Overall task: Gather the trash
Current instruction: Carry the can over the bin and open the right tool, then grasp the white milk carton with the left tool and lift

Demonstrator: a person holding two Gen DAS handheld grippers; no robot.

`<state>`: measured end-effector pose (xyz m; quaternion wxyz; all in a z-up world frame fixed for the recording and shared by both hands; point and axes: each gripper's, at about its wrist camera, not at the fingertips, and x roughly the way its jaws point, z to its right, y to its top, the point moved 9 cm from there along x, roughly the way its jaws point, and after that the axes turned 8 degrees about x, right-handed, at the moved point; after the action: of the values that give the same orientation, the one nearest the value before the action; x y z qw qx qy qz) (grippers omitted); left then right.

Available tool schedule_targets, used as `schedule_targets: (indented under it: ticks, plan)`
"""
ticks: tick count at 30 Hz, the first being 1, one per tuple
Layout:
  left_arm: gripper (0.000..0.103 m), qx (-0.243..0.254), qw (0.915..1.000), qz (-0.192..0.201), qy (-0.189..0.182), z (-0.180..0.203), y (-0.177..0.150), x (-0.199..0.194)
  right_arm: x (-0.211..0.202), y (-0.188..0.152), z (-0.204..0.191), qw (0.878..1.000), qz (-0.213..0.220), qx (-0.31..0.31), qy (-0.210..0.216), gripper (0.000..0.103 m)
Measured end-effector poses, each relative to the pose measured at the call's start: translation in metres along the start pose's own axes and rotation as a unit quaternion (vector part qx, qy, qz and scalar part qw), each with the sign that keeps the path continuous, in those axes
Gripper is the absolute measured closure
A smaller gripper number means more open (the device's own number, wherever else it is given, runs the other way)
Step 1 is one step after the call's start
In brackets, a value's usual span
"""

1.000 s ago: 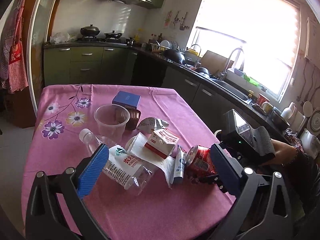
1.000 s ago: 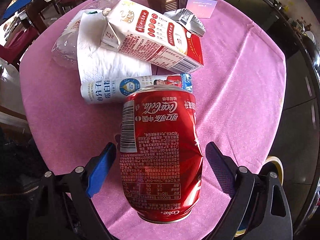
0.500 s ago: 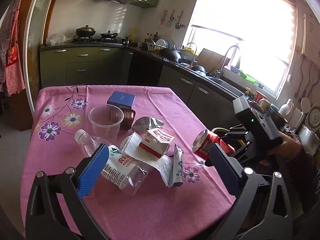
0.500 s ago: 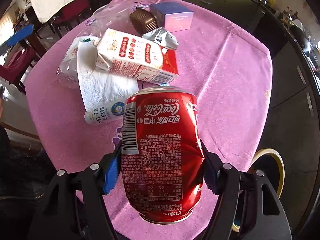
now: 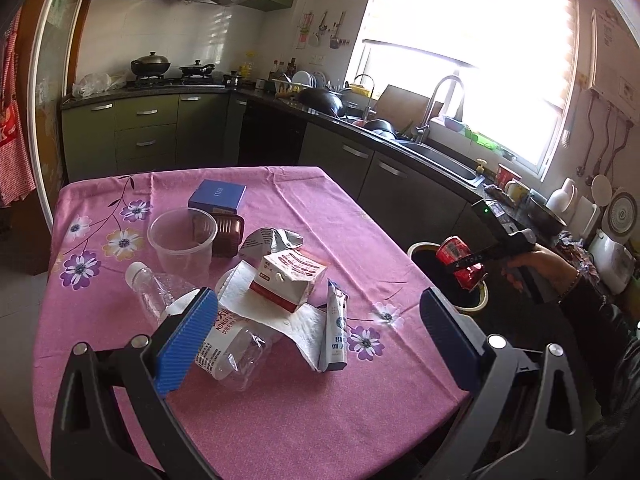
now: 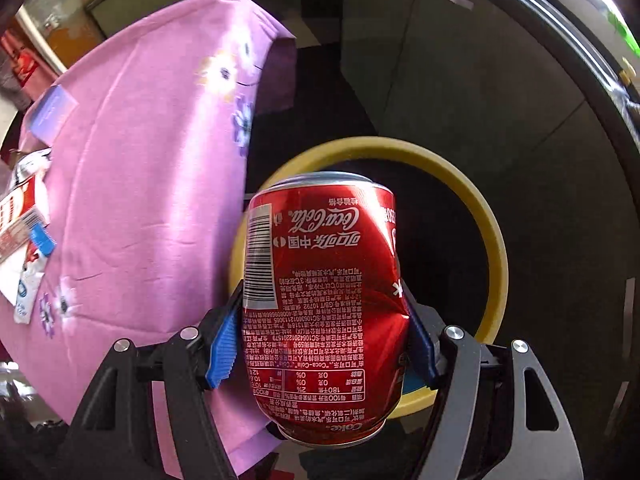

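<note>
Your right tongs (image 6: 320, 344) are clamped on a dented red cola can (image 6: 324, 300), their blue pads pressing into its sides; within the past second they were narrowing and then settled on the can. The can hangs over the dark mouth of a yellow-rimmed bin (image 6: 492, 240) that stands on the floor just beside the tabletop's (image 5: 280, 400) corner. From the left wrist view, the same can (image 5: 460, 262) shows above the bin (image 5: 478, 300), with your right hand (image 5: 536, 264) behind it.

Your left tongs (image 5: 320, 340) stand wide open above the near edge of the pink flowered cloth, gripping nothing. Between and beyond their pads lies the remaining trash: a crushed clear water bottle (image 5: 224, 344) on its side, a white paper napkin (image 5: 292, 320), a red and white milk carton (image 5: 288, 280) resting on the napkin, and a flattened small drink pack (image 5: 334, 340) touching the napkin's edge. Farther off sit a silver foil wrapper (image 5: 272, 240), a clear plastic cup (image 5: 182, 240), a brown container (image 5: 228, 232) just behind the cup, and a blue box (image 5: 217, 196).
</note>
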<state>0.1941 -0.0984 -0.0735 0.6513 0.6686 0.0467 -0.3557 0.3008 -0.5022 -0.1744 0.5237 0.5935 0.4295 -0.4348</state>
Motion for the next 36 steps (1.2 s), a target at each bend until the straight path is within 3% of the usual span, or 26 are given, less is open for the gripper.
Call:
schedule_targets:
  ticks: [5, 7, 9, 15, 24, 31, 36]
  plan:
    - [0.007, 0.011, 0.9999, -0.011, 0.001, 0.004, 0.0, 0.007, 0.035, 0.01, 0.021, 0.999, -0.016, 0.029, -0.006, 0.033]
    - [0.007, 0.011, 0.9998, -0.015, -0.001, 0.004, 0.0, 0.01, 0.041, 0.016, 0.026, 0.999, -0.01, 0.031, -0.022, 0.021]
    - [0.007, 0.012, 0.9997, -0.02, -0.004, 0.004, -0.001, 0.014, 0.036, 0.02, 0.031, 0.999, 0.01, 0.034, -0.036, 0.019]
    - [0.007, 0.036, 0.9987, -0.032, -0.015, 0.011, 0.0, 0.03, 0.001, 0.007, 0.02, 0.998, 0.055, 0.029, -0.005, 0.019]
    - [0.007, 0.143, 0.9869, -0.068, -0.03, 0.012, 0.012, 0.076, -0.032, -0.04, -0.025, 0.994, 0.09, 0.01, 0.063, 0.019]
    - [0.007, 0.133, 0.9829, -0.099, -0.081, 0.004, 0.007, 0.108, -0.036, -0.067, -0.052, 0.99, 0.1, 0.009, 0.094, 0.019]
    - [0.007, 0.136, 0.9812, -0.104, -0.088, 0.001, 0.007, 0.119, -0.04, -0.077, -0.066, 0.988, 0.105, 0.01, 0.114, 0.019]
